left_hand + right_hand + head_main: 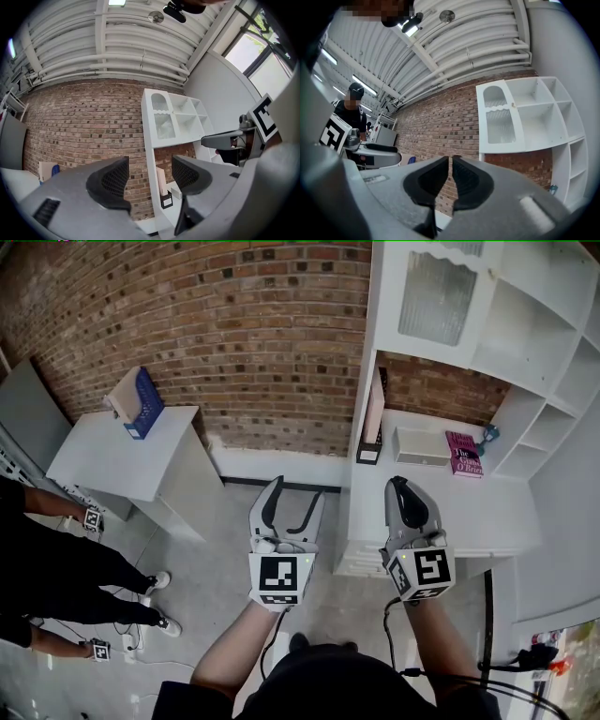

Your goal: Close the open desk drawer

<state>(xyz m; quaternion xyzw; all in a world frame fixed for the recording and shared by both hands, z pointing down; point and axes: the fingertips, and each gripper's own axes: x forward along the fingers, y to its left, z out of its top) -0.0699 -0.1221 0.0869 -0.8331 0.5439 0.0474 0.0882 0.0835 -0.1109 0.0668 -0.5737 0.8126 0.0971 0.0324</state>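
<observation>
L gripper w/ jaws wide & empty, R gripper w/ jaws pinched together on nothing, both raised before brick wall, white desk at right, side table at left, drawer at desk's near-left corner, just beside R gripper.

Bare grey floor gives open passage ahead of the left tongs, between a small white side bench on the left and a tall white shelved bench on the right. A red brick wall closes the far end. A pink book and a white box crowd the shelved bench's back.
</observation>
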